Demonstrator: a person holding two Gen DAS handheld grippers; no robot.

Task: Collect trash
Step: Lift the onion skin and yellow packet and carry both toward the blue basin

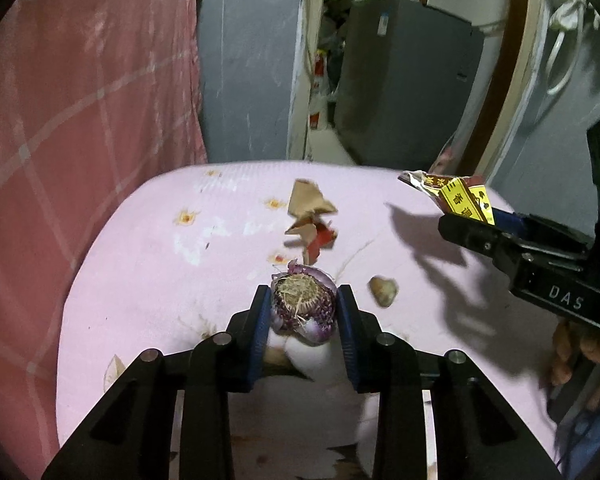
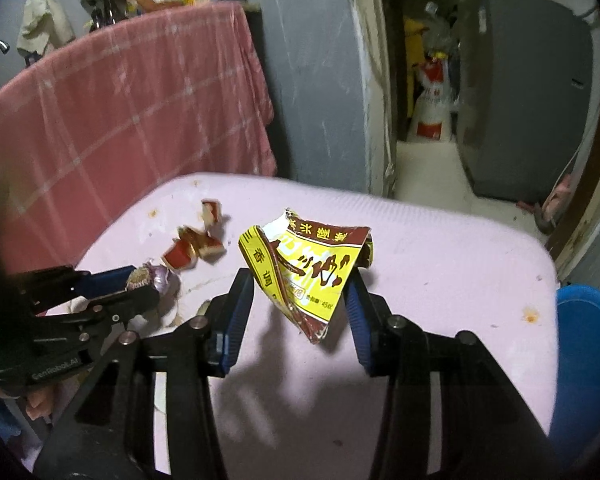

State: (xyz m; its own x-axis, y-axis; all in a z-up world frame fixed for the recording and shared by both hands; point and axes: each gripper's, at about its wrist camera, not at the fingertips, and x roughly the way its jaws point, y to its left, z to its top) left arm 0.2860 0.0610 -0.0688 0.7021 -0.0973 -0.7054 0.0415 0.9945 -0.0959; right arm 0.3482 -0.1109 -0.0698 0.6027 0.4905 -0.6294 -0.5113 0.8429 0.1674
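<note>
We see left claw gripping garlic bulb; right claw clamps torn seasoning packet. Only right view shows blue bin at tabletop right edge.

"DAS" stands on the right tool; "GenRobot.AI" on the left tool. The wrapper bears Chinese characters and "45".

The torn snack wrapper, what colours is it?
Yellow and dark red wrapper, clearest in the right wrist view.
</note>
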